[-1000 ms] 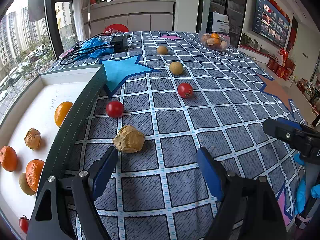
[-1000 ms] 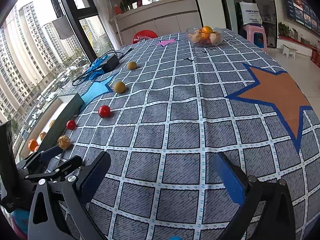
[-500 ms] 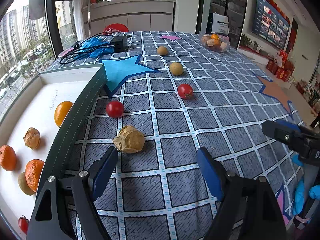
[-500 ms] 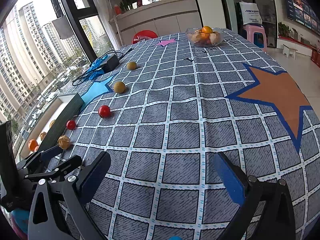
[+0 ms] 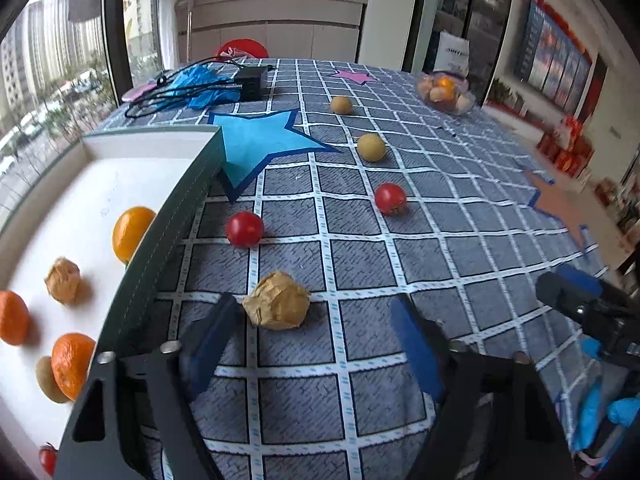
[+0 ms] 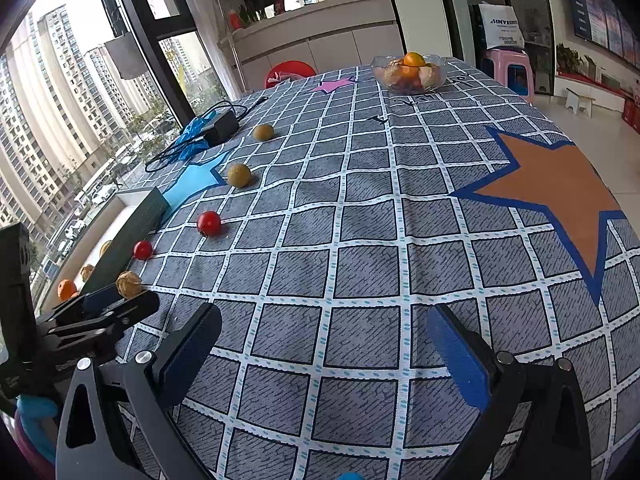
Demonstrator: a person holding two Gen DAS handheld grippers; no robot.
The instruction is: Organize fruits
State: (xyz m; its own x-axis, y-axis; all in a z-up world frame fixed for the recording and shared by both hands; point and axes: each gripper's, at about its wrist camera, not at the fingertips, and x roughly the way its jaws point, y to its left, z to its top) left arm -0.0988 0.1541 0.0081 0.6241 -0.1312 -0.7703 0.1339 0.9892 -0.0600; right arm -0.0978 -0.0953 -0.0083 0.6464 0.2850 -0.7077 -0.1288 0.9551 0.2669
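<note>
Left gripper (image 5: 316,320) jaws closing, not yet touching crumpled tan papery-husked fruit (image 5: 277,300) lying on grey checked tablecloth (image 5: 460,216) beside white tray (image 5: 132,148). Right gripper (image 6: 324,344) jaws wide, empty.

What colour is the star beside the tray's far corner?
Light blue with a darker blue border; clearest in the left wrist view.
</note>
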